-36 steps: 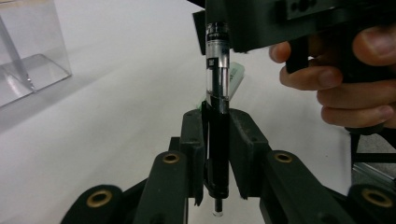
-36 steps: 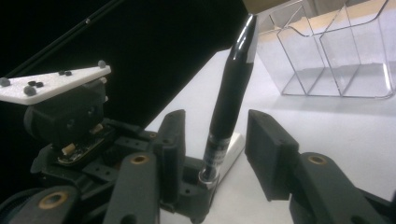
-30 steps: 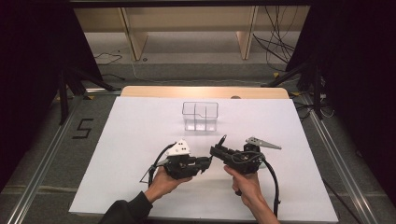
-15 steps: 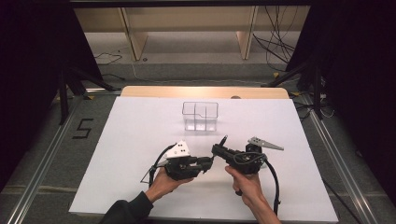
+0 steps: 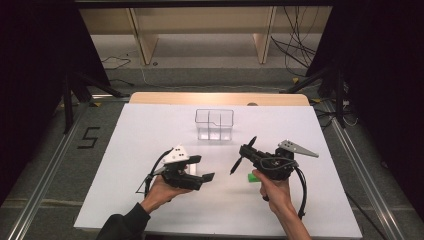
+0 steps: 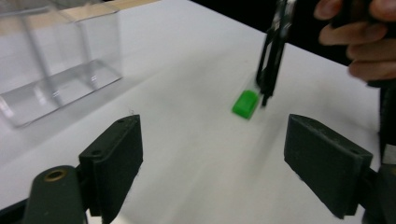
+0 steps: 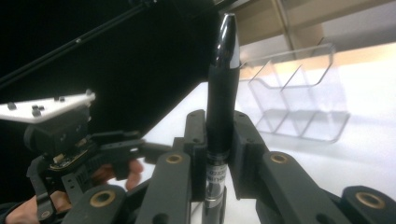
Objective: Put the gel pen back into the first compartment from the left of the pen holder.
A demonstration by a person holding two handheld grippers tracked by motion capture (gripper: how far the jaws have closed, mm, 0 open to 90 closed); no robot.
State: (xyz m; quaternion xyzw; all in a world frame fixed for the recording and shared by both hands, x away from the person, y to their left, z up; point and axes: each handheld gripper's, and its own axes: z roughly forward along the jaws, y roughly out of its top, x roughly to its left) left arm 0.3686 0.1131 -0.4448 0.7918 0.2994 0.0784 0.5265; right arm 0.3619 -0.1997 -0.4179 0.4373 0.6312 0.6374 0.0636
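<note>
While clamped, the pen (image 7: 223, 88) (black) stands between the right gripper (image 7: 219, 154) jaws.

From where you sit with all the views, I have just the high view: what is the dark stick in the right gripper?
Observer: A black pen; the right gripper is shut on its barrel, the right gripper view shows.
Operator: Is the green piece touching it?
Observer: In the left gripper view the pen's lower tip hangs just beside the green block; contact is unclear.
Operator: And the left gripper?
Observer: The left gripper is open, jaws wide apart and nothing between them, facing the block, with the clear divided box off to one side.
</note>
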